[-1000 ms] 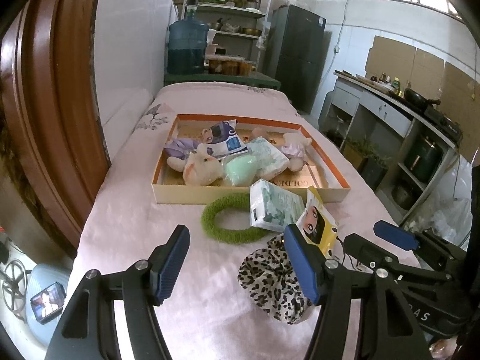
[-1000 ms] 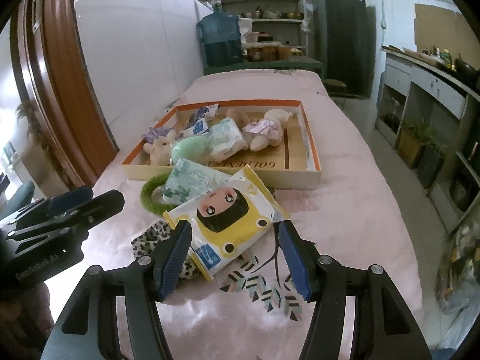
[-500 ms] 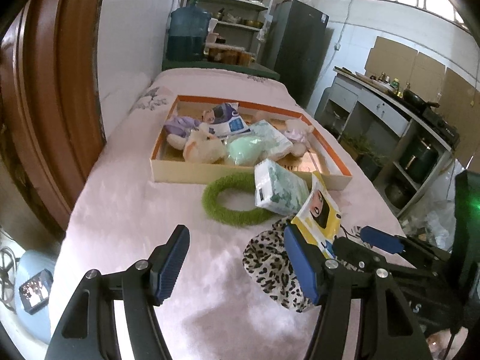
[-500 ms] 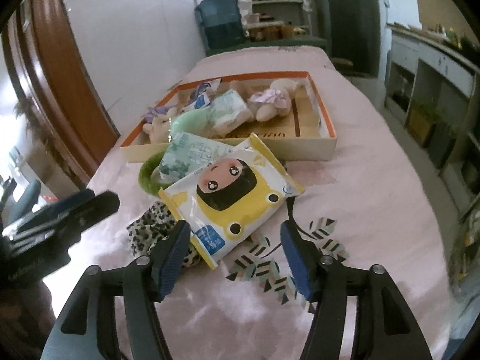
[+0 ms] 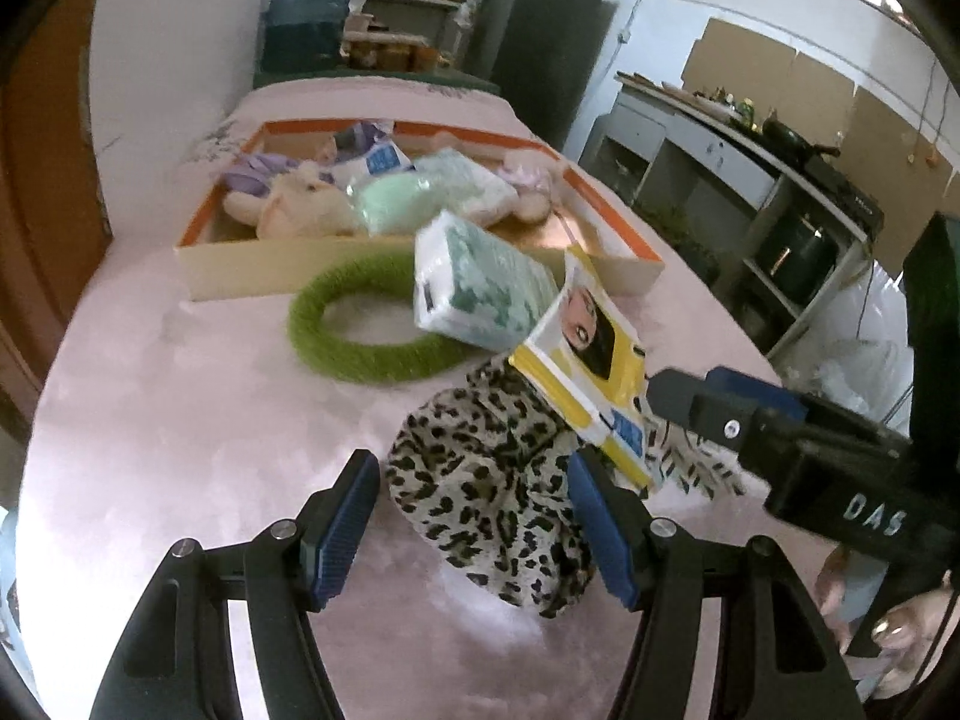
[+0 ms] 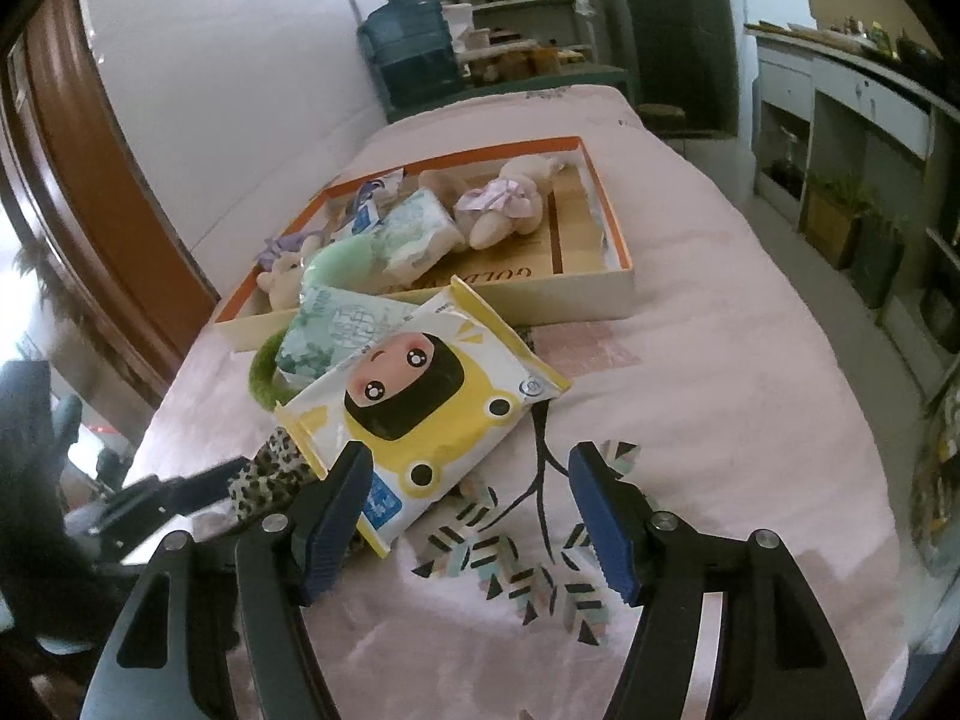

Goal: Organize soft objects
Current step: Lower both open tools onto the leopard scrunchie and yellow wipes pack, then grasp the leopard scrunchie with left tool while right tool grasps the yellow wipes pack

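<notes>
right wrist: yellow wipes pack (image 6: 420,402) touches open right tool's (image 6: 474,516) left finger.

Long table draped in a fuzzy pale-pink cloth (image 6: 708,360), with a printed branch-and-leaf pattern (image 6: 516,546) near the front edge. Sitting directly on it: a shallow cream cardboard box with an orange rim (image 6: 606,294) toward the far half, stuffed with plush toys and packs. Just in front of the box, a fuzzy green ring (image 5: 366,330) flat on the cloth. Closer still, a crumpled leopard-print fabric piece (image 5: 492,492). Yellow-and-white wipes pack with a cartoon face (image 6: 420,402) partly on the cloth, partly propped on the leopard fabric. White-and-teal tissue pack (image 5: 480,288) leaning on the ring, touching the box front.
</notes>
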Demonstrator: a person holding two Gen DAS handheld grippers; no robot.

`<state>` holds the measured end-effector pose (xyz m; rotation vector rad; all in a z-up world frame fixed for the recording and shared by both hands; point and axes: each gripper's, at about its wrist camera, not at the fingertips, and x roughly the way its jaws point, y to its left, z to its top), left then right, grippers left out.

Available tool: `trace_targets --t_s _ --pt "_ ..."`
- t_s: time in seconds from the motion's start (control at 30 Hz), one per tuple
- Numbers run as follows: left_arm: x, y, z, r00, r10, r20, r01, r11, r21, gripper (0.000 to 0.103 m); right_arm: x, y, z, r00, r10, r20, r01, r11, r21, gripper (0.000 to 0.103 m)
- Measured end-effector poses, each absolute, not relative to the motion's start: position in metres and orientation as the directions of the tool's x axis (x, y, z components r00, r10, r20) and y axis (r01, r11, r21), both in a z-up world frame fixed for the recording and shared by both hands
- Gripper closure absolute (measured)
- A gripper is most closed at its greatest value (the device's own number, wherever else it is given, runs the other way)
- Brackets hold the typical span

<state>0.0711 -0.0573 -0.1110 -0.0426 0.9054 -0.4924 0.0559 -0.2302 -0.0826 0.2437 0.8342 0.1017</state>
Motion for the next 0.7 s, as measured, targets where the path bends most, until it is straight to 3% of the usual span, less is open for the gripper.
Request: trace_targets --t_s 0.07,0.17,0.23,0.5,0.7 --pt "0.072 -0.058 -0.114 0.511 -0.427 -0.746 0.392 0.888 -0.240 0.040 0.060 -0.231 -0.083 0.665 0.205 -0.719 0.008 0.960 0.281 0.033" --pt "0.071 -0.056 -0.115 0.515 -0.440 -0.736 0.393 0.884 -0.253 0.070 0.068 -0.233 -0.085 0.655 0.254 -0.711 0.022 0.935 0.354 0.033" --pt "0.073 -0.052 -0.117 0.501 -0.465 -0.730 0.390 0.874 -0.289 0.091 0.075 -0.233 -0.087 0.644 0.288 -0.709 0.040 0.912 0.407 0.027" --pt "0.066 -0.041 -0.114 0.498 -0.504 -0.706 0.406 0.855 -0.324 0.096 0.090 -0.239 -0.109 0.624 0.370 -0.688 0.229 0.755 0.614 0.025" --pt "0.062 -0.036 -0.110 0.503 -0.502 -0.703 0.409 0.855 -0.318 0.096 0.105 -0.231 -0.109 0.627 0.321 -0.709 0.321 0.723 0.612 0.024"
